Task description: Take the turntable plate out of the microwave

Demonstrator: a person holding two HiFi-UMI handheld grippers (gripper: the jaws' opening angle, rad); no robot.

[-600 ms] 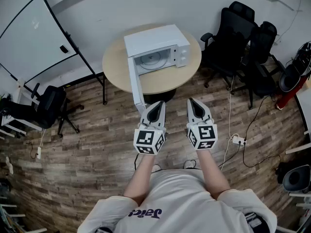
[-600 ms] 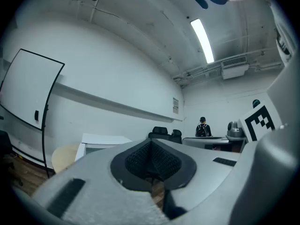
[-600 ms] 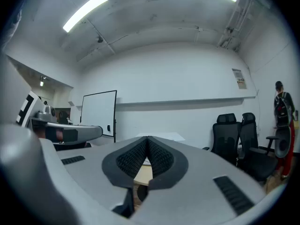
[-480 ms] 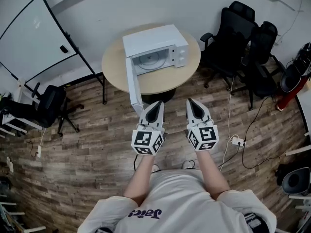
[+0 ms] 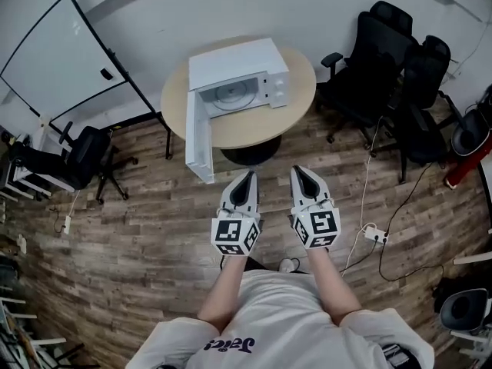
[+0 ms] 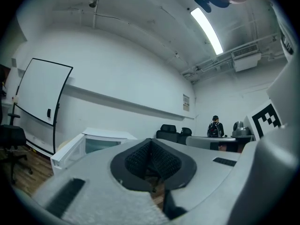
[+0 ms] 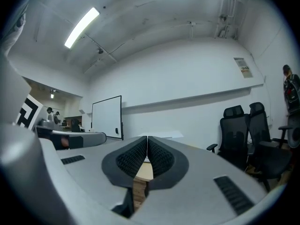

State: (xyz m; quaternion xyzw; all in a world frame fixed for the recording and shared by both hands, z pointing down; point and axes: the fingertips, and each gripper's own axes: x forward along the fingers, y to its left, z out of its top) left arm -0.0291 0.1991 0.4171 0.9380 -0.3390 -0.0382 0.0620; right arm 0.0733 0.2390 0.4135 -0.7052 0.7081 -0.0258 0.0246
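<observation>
A white microwave (image 5: 234, 69) stands on a round wooden table (image 5: 257, 127) with its door (image 5: 198, 138) swung wide open to the left. The glass turntable plate (image 5: 231, 94) lies inside the cavity. My left gripper (image 5: 247, 177) and right gripper (image 5: 300, 173) are held level, side by side, over the floor short of the table. Both are shut with nothing between the pads. In the left gripper view, the left gripper (image 6: 151, 143) points past the open microwave (image 6: 96, 143). In the right gripper view, the right gripper (image 7: 147, 140) points at the table edge (image 7: 144, 170).
A whiteboard on a stand (image 5: 69, 60) is at the back left and a black chair (image 5: 77, 164) stands below it. Several black office chairs (image 5: 380, 71) crowd the right. Cables and a power strip (image 5: 377, 233) lie on the wooden floor at the right.
Both grippers stay shut and side by side, a little lower in the head view. The microwave and table now sit slightly higher and further left in that view.
</observation>
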